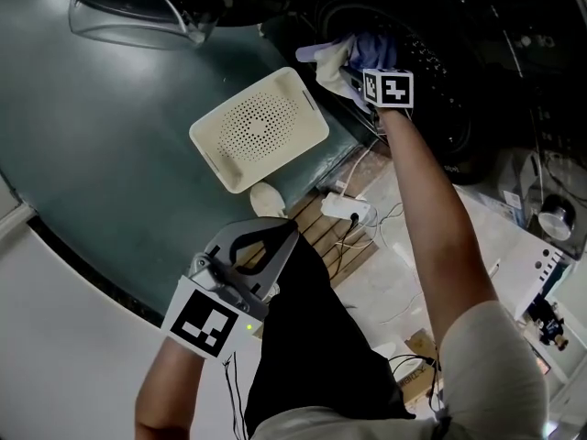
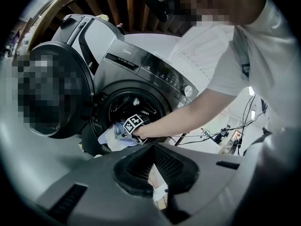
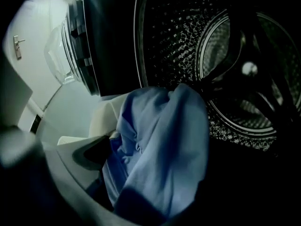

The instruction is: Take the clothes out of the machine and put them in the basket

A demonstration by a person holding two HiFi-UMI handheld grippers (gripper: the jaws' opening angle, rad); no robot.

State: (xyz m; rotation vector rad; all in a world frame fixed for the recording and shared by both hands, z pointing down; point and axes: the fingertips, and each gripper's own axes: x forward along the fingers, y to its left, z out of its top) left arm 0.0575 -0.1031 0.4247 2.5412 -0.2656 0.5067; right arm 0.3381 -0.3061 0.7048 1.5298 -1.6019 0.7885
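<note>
Two garments, a blue cloth (image 3: pixel 160 140) and a white one (image 1: pixel 323 62), bunch at the mouth of the washing machine (image 2: pixel 155 69), spilling over the lip of its drum (image 3: pixel 235 69) beside the open door (image 1: pixel 138 7). The right gripper (image 1: pixel 365 71) reaches into that heap with its jaws spread wide, the blue cloth lying loose between them (neither pad pinches it). The left gripper (image 1: pixel 282 235) hangs near the person's body, jaws pressed together on nothing, while the cream basket (image 1: pixel 292 90) sits on the floor (image 1: pixel 110 117) just beside the machine's opening.
</note>
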